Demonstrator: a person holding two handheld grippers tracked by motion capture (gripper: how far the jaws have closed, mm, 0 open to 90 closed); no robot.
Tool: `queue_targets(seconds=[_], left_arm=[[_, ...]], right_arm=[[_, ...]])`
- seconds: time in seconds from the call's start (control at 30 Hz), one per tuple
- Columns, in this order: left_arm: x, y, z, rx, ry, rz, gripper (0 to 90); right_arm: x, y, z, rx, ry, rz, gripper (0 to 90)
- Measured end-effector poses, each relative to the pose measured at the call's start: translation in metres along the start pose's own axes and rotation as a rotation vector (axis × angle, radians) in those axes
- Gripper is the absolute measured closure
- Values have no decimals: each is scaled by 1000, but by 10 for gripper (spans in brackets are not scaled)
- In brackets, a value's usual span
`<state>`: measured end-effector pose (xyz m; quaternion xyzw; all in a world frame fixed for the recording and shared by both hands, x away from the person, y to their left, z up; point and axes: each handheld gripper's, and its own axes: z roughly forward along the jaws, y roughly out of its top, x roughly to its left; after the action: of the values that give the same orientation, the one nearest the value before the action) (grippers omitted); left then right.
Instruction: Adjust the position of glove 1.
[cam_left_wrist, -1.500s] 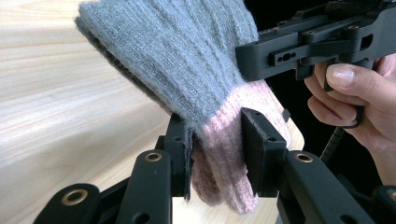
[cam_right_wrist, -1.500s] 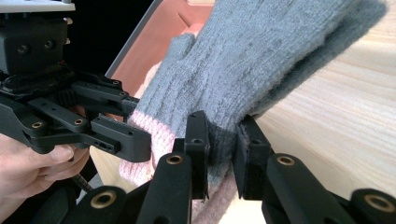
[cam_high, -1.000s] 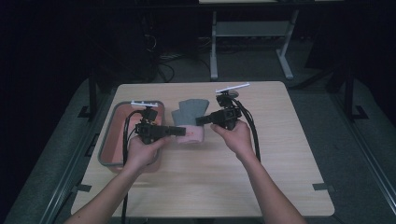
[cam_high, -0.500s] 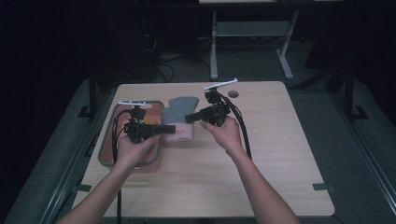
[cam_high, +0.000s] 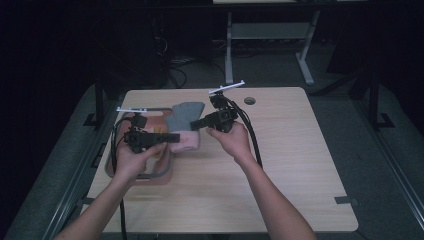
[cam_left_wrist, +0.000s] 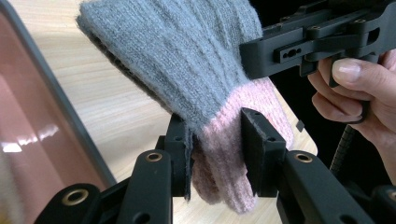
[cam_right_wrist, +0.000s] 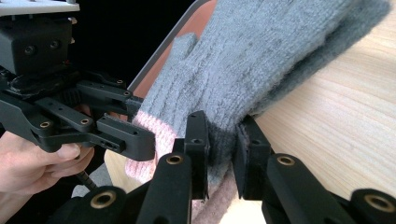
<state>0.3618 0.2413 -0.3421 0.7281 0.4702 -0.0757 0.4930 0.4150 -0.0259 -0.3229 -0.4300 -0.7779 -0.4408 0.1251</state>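
Progress: I judge the glove (cam_high: 184, 125) lifted between both hands beside the tray (cam_high: 161, 174); setting it down is left.
Left tongs (cam_left_wrist: 215, 154): my jaws pinch the pink cuff.
Right tongs (cam_right_wrist: 222, 151): clamped on the grey knit.
Place: at 12 o'clock from the left tongs, above the wooden surface (cam_high: 280, 200).
Texture: fuzzy ribbed wool, limp; tray smooth, reddish, grey-rimmed.

High view looks down over the table (cam_high: 300, 165); both gripper views closely share the glove (cam_left_wrist: 187, 60).
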Motion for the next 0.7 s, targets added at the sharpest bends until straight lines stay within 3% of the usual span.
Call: queue_targets(seconds=[0.7], left_arm=[[14,-2,-21,-16,26,-10,659]], right_arm=[[11,14,23,29,19,-11,773]])
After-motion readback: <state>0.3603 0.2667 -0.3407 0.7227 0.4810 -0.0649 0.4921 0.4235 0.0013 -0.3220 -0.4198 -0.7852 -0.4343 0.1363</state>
